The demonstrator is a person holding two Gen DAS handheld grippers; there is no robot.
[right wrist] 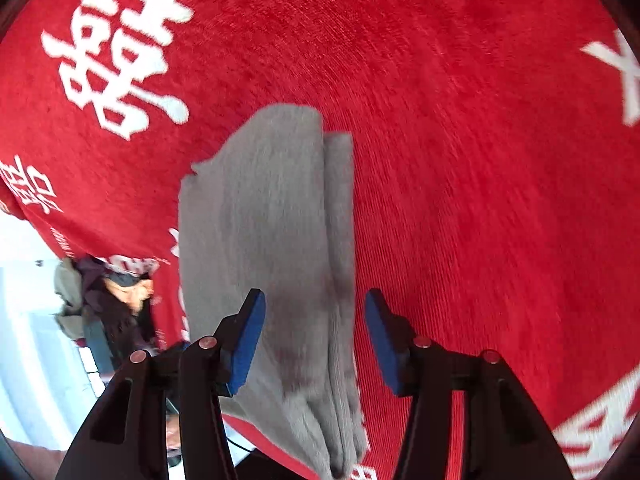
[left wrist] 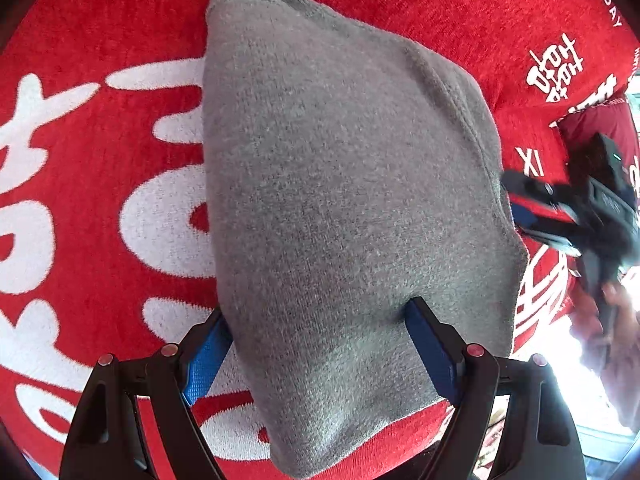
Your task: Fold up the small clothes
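Both tongs stand open: left tongs (left wrist: 320, 344) straddle the folded gray garment (left wrist: 340, 200) at six o'clock, right tongs (right wrist: 316, 336) likewise. Closing unevenly could drag layers apart on the red cloth (right wrist: 480, 160).

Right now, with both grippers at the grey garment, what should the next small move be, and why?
Probably lift both grippers clear. The grey garment already lies folded in layers on the red blanket, its stacked edges showing in the right wrist view. The left gripper and the right gripper both stand open astride it, so neither seems to hold it, and the fold looks finished.
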